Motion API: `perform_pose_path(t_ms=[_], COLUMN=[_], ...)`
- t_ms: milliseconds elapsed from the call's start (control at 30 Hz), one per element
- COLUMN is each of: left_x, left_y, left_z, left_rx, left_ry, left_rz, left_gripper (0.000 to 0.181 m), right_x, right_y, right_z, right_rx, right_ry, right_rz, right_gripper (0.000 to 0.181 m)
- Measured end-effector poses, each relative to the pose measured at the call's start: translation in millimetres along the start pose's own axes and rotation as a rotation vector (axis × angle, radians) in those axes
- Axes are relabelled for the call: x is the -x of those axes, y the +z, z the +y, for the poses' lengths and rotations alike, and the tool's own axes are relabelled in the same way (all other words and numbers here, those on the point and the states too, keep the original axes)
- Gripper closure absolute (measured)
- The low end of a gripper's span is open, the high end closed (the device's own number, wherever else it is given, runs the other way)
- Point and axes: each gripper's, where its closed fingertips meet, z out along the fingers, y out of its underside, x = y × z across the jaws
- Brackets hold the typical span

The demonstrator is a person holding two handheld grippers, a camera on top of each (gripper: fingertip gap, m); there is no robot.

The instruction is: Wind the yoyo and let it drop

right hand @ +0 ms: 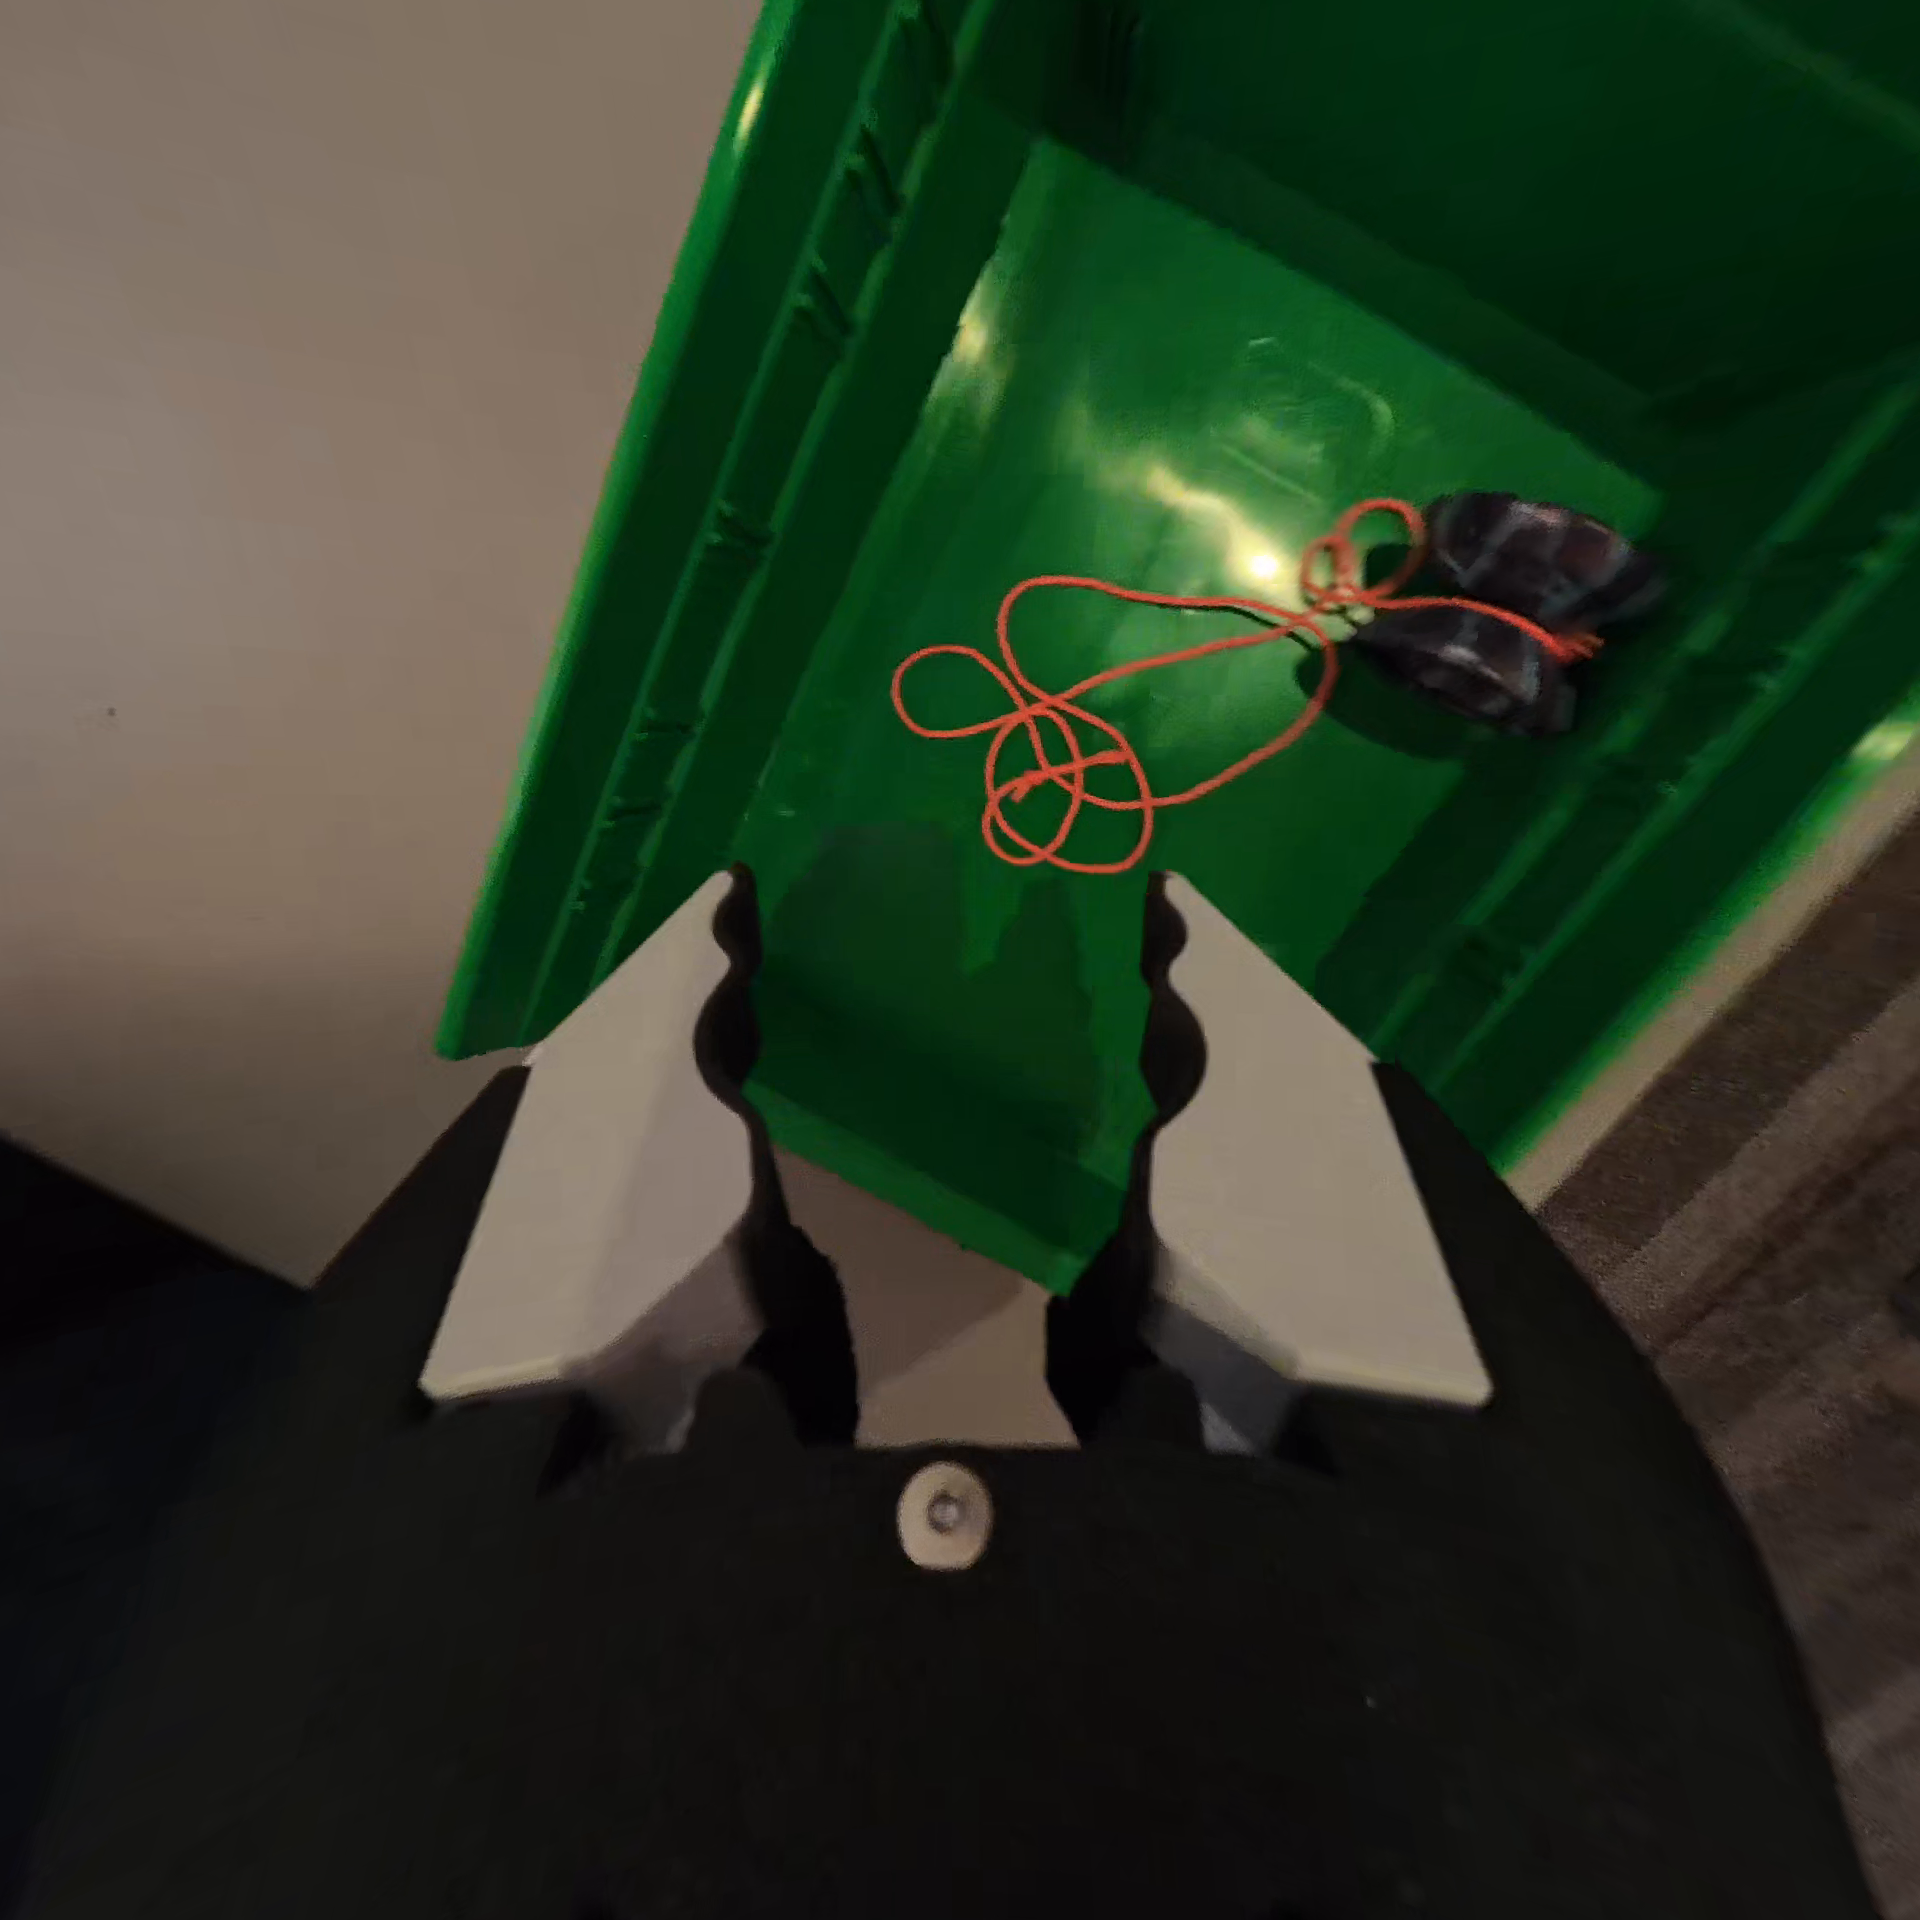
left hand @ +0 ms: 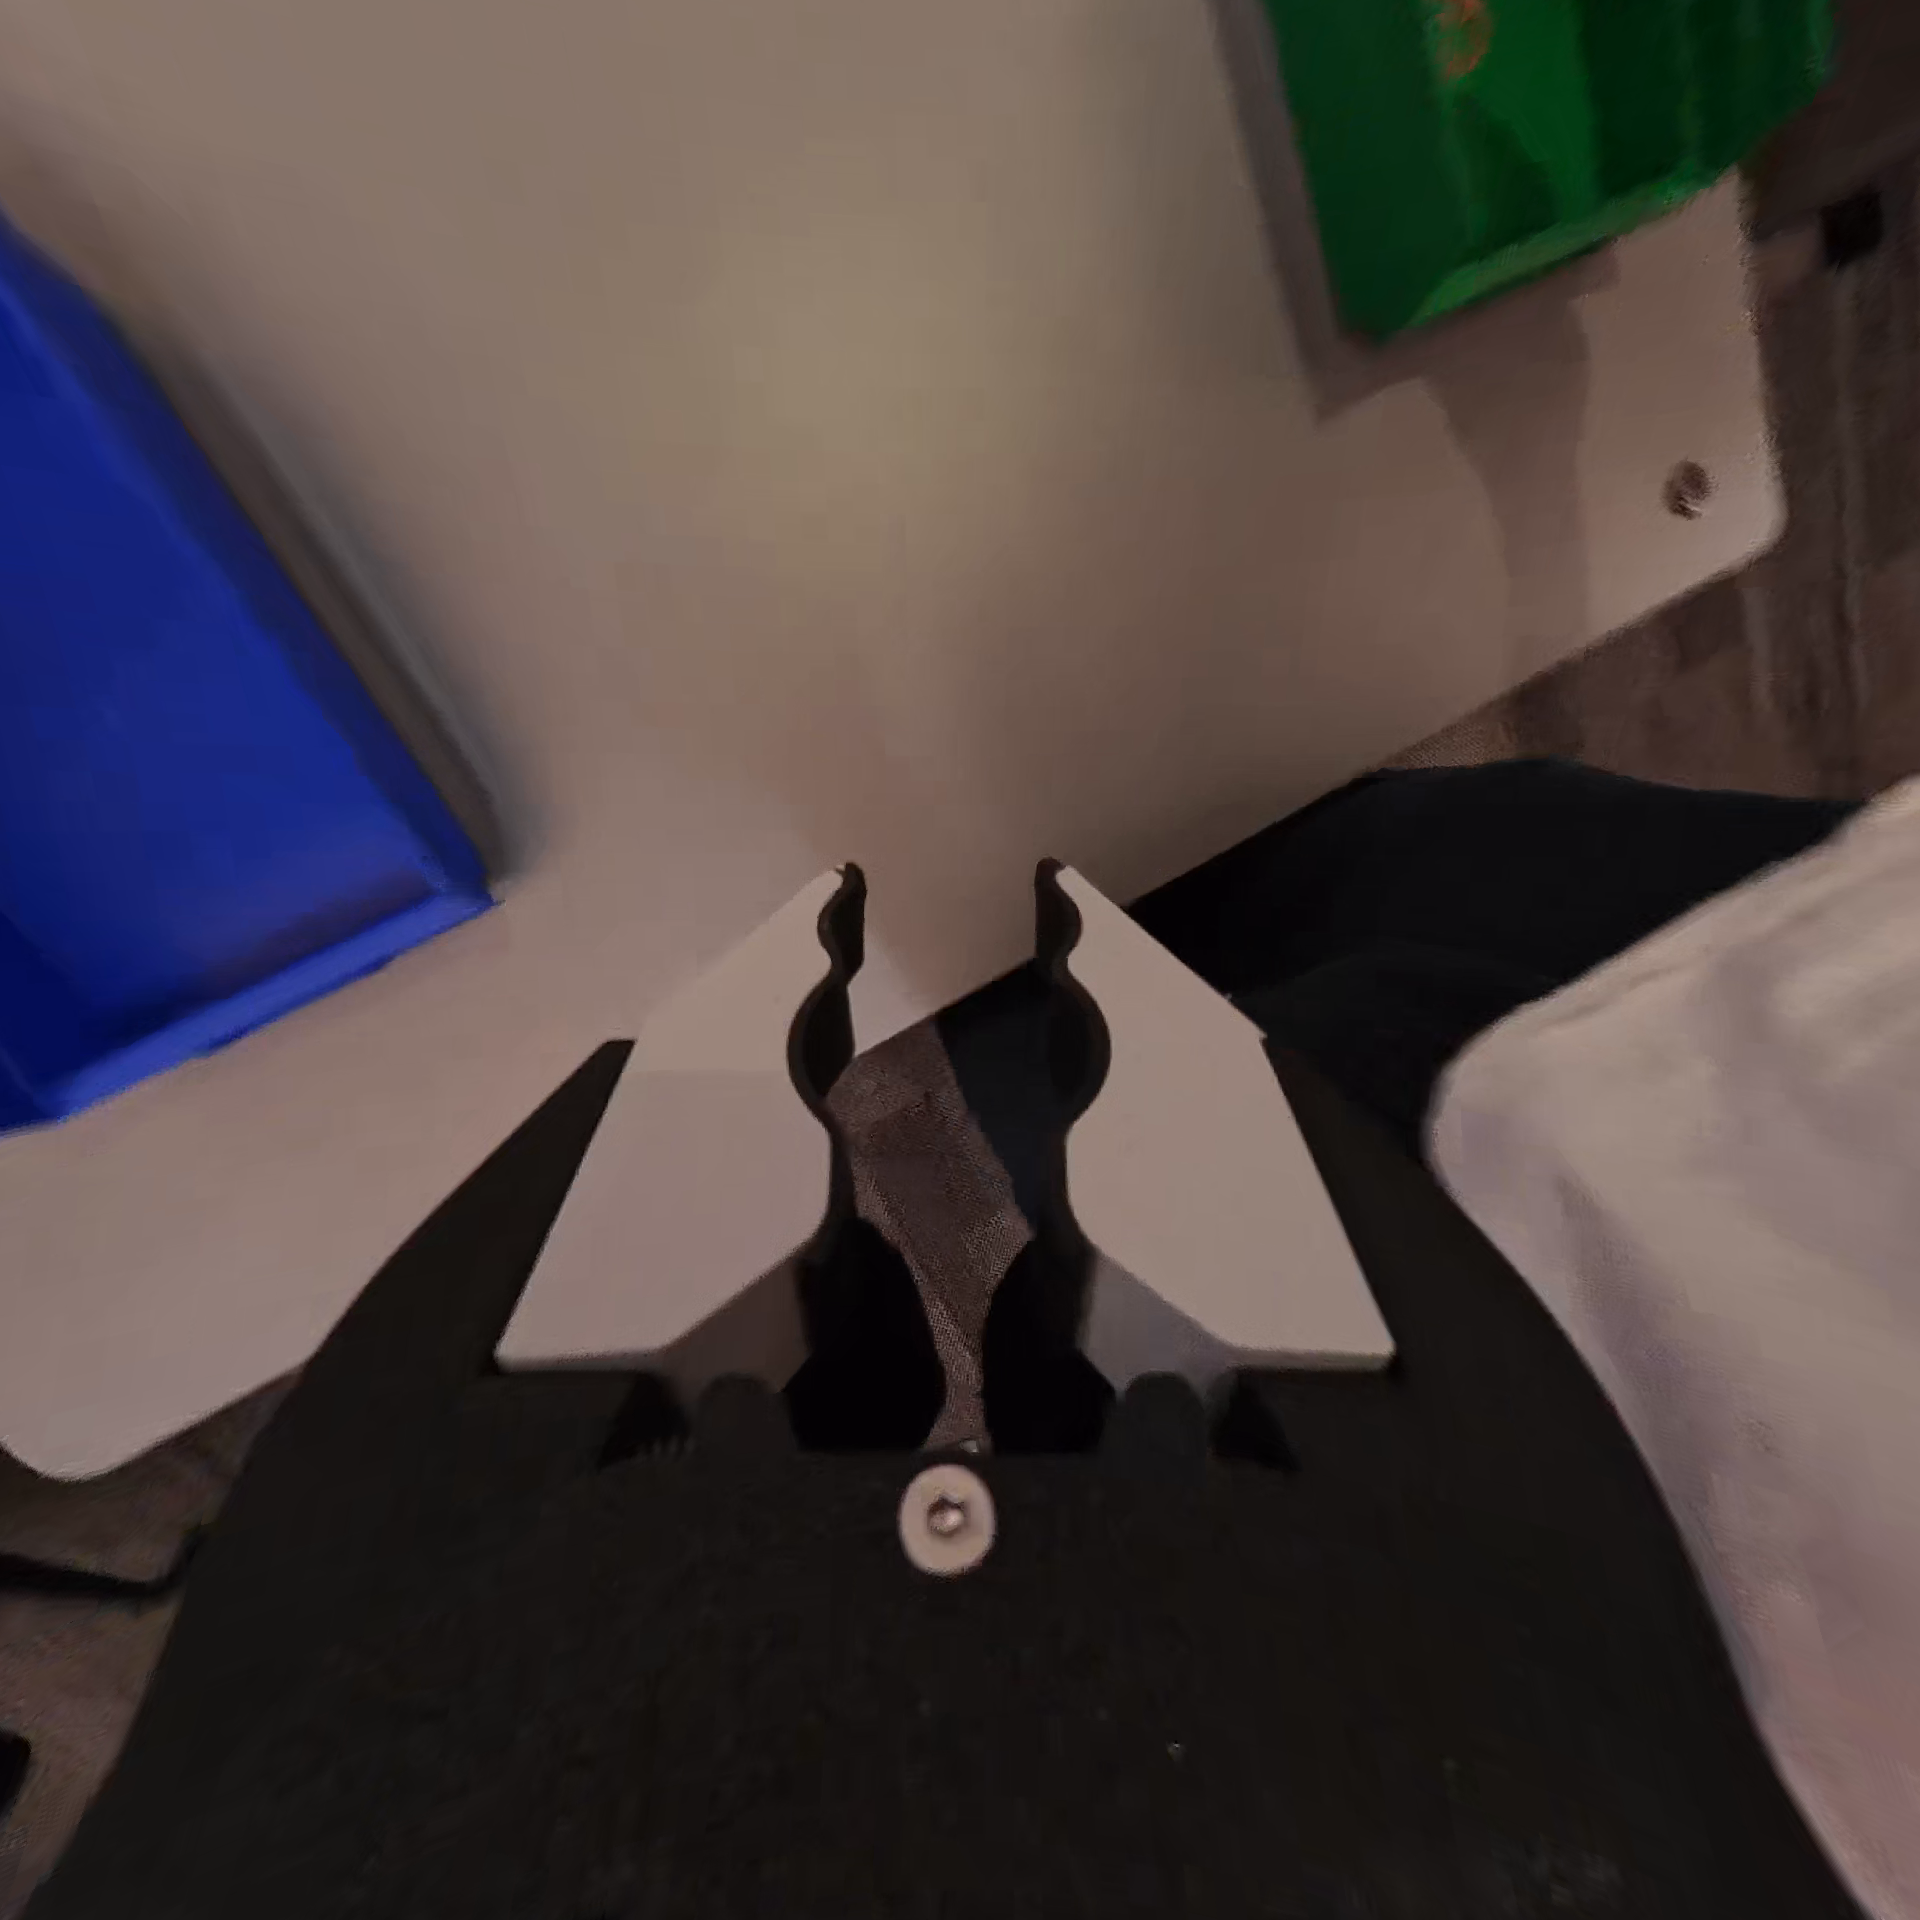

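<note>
Right wrist view: right claw (right hand: 951,883) gapes above green bin (right hand: 727,540), yoyo (right hand: 1496,613) inside.

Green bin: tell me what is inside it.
Inside the green bin lie a dark yoyo and its loose, tangled orange string. The fingers hide the nearest floor strip.

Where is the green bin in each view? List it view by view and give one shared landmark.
Left wrist view: green bin at the top right corner, far off and blurred.
Right wrist view: it fills the upper middle and right, holding the yoyo and its orange string.
Shared landmark: the white table under the bin.
</note>
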Motion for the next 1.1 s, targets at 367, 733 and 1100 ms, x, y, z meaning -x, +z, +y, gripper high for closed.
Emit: perform_pose_path(t_ms=[367,733,1100], left_x=[199,236,239], left_y=[37,61,62], left_z=[91,120,120], left_rx=[-0.070,-0.099,-0.106], left_ry=[-0.376,-0.416,-0.394], left_rz=[-0.372,-0.416,-0.383], left_gripper=[0.146,0.150,0.150], right_x=[60,100,112], right_y=[-74,-67,-62], right_z=[73,99,104], right_rx=[-0.329,-0.317,-0.298], right_ry=[0.394,0.438,0.440], right_rz=[0.181,0.179,0.178], right_gripper=[0.101,0.102,0.101])
